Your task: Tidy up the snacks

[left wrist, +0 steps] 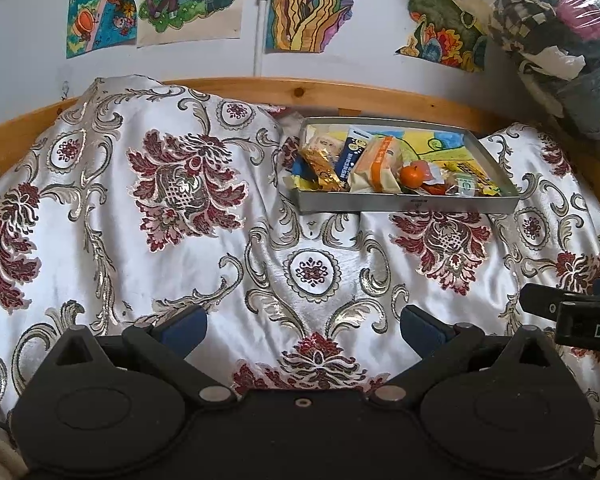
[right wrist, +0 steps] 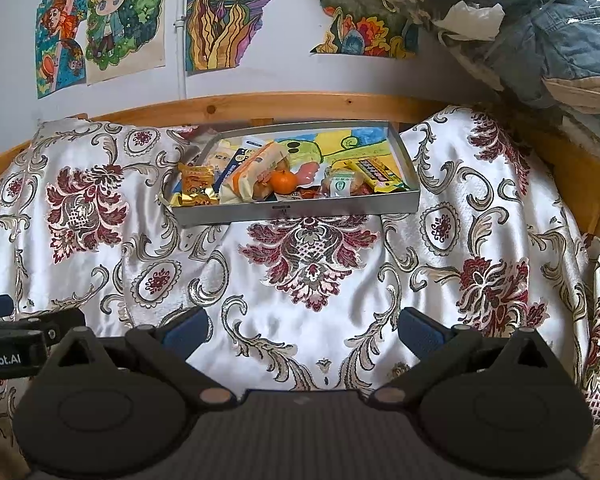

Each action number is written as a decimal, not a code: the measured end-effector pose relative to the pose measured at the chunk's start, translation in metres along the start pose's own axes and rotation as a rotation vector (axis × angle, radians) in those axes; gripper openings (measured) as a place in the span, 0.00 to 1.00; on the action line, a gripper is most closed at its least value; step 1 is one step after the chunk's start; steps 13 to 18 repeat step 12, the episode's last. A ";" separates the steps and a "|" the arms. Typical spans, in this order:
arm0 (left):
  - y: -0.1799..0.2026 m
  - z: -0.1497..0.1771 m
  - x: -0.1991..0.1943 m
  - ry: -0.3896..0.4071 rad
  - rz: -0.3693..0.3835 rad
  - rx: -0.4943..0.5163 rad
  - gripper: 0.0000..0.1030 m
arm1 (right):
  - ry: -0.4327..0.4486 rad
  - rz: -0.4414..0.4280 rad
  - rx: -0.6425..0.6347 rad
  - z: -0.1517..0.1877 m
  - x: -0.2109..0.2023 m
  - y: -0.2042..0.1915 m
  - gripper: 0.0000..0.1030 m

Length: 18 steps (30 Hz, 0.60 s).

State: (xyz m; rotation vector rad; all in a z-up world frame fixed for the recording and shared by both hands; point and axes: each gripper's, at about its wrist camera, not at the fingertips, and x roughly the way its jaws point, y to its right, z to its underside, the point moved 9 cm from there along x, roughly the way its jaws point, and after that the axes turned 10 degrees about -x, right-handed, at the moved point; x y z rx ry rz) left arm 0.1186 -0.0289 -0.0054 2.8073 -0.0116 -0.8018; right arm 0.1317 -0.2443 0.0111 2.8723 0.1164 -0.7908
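Observation:
A shallow grey metal tray (left wrist: 404,203) (right wrist: 300,212) lies on a floral bedspread near the wooden rail. Inside it are several snacks: a gold wrapped bar (left wrist: 320,168) (right wrist: 196,186), a blue packet (left wrist: 350,156), a cream and orange bread pack (left wrist: 378,166) (right wrist: 254,172), a small orange (left wrist: 412,176) (right wrist: 283,181), and a yellow packet (left wrist: 476,180) (right wrist: 376,172). My left gripper (left wrist: 304,326) hovers low over the cloth, well in front of the tray, open and empty. My right gripper (right wrist: 304,326) is likewise open and empty, in front of the tray.
The white, red and gold bedspread (left wrist: 180,240) (right wrist: 480,240) covers the whole surface in soft folds. A wooden rail (left wrist: 320,92) (right wrist: 300,106) runs behind it below a wall with colourful drawings (left wrist: 312,4). Bagged clothes (left wrist: 560,40) (right wrist: 520,20) pile up at the back right.

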 end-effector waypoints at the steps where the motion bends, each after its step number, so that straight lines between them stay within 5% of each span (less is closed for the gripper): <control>1: -0.001 0.000 0.000 0.002 -0.004 -0.002 0.99 | 0.000 0.000 -0.001 0.000 0.000 0.000 1.00; 18: -0.003 0.000 0.001 -0.005 -0.013 -0.005 0.99 | -0.007 -0.002 -0.013 0.000 0.001 -0.001 1.00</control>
